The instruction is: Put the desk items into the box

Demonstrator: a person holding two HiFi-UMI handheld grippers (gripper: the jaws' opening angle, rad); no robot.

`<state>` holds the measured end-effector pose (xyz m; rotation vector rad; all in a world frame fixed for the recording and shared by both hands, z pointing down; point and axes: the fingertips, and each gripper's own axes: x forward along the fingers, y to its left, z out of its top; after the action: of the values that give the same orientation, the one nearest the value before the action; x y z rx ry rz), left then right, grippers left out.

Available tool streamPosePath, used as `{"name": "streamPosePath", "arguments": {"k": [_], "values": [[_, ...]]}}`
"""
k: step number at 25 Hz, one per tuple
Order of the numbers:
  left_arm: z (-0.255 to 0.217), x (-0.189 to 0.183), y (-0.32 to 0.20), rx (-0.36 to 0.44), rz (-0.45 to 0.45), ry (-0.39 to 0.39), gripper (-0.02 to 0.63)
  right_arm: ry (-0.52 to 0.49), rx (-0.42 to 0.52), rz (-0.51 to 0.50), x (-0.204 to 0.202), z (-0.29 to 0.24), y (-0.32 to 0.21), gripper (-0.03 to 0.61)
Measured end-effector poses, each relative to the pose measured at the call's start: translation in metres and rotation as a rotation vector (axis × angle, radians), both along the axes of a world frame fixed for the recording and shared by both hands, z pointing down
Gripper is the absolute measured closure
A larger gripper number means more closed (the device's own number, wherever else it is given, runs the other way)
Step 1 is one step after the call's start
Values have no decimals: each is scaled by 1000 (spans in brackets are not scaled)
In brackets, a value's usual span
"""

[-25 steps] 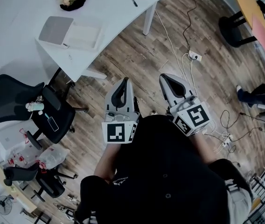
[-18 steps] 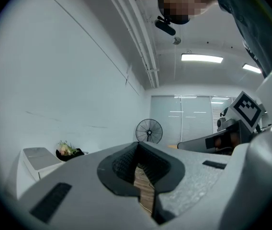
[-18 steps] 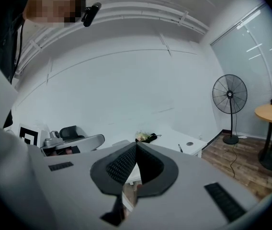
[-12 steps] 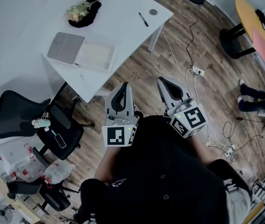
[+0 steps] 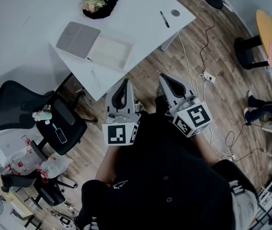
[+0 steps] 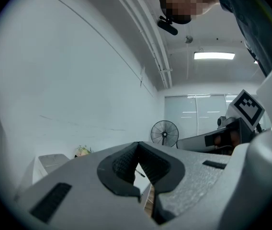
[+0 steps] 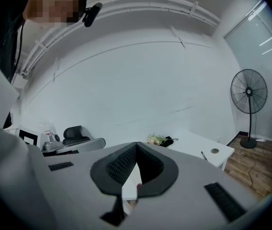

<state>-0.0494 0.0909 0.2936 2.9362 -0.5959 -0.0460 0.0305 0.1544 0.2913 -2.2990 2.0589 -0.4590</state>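
Left gripper [image 5: 125, 82] and right gripper [image 5: 167, 76] both pressed together, empty, well short of the desk [image 5: 40, 13]: approach step I'd say, next reach in and spread over the pen [image 5: 164, 19].

My right claw [image 7: 135, 148] fills the bottom of the picture. Its two grey jaws are pressed together at the tips, and their ribbed black pads frame a small gap. Through that gap only a pale strip of the white worktop [image 7: 193, 143] shows. On the worktop beyond lies a bunch of flowers [image 7: 158, 139] against something dark. Nearer its right corner are a pen [image 7: 203, 155] and a small round disc [image 7: 214, 151], just apart from each other. A standing fan [image 7: 248, 99] rises at the right on the wooden floor [image 7: 253, 169]. To the left, a black office chair [image 7: 73, 133] stands before the white wall [image 7: 126, 80].
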Motion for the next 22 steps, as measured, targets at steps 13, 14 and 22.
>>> {"name": "streamPosePath", "arguments": {"k": [13, 14, 22], "values": [[29, -18, -77, -14, -284, -84, 606, -39, -50, -279, 3, 28, -103, 580], [32, -18, -84, -15, -305, -96, 606, -40, -53, -300, 5, 29, -113, 580], [59, -30, -128, -69, -456, -178, 606, -30, -96, -473, 6, 37, -177, 580]]}}
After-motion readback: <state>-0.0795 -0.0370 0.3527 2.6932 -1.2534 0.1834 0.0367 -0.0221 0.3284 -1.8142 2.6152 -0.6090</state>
